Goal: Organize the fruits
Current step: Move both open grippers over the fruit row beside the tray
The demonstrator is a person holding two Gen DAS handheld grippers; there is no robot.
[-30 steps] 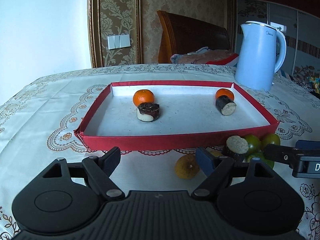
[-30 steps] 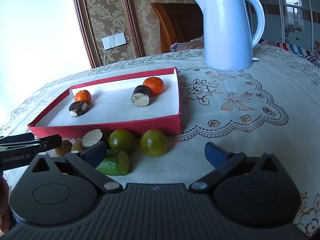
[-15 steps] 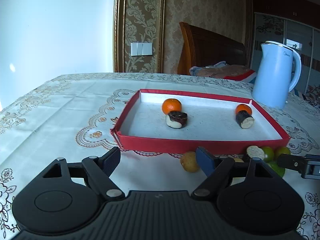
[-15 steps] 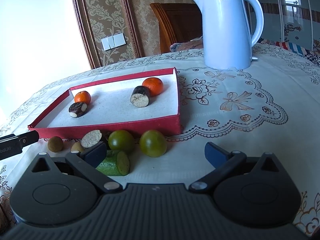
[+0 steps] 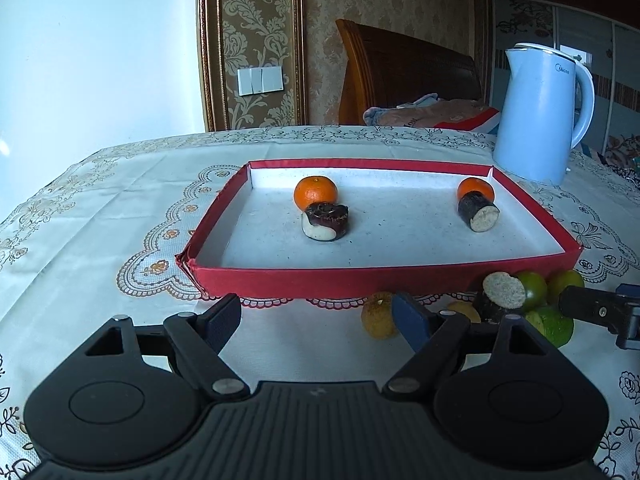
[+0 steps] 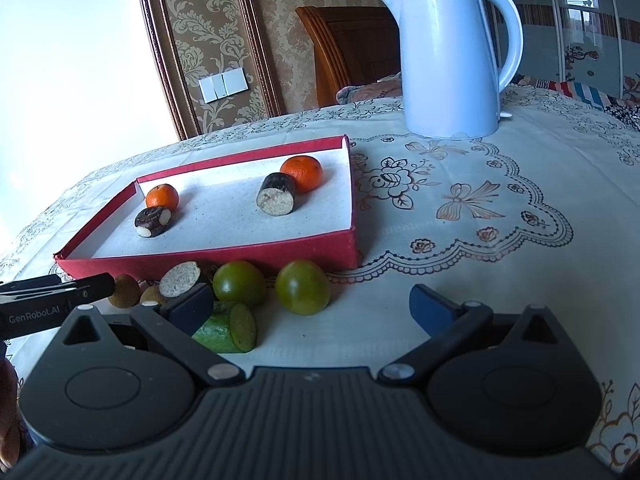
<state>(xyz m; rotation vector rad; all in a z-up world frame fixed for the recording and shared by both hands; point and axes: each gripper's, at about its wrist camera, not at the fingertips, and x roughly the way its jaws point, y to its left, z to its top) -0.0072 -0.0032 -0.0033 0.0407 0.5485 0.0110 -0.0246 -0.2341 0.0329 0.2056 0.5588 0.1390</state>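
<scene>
A red tray with a white floor holds two oranges and two dark cut pieces. Loose on the cloth along its near wall lie two brown-yellow fruits, a dark piece with a pale cut face, two green tomatoes and a cucumber piece. My left gripper is open and empty; the brown-yellow fruit sits just behind its right finger. My right gripper is open and empty, with the cucumber piece beside its left finger.
A pale blue kettle stands behind the tray's right end. A wooden chair back with folded cloth rises beyond the table's far edge. The embroidered tablecloth spreads bare to the right of the tray.
The left gripper drew back and to the left from the tray, then came in again towards the loose fruit. The right gripper has kept still.
</scene>
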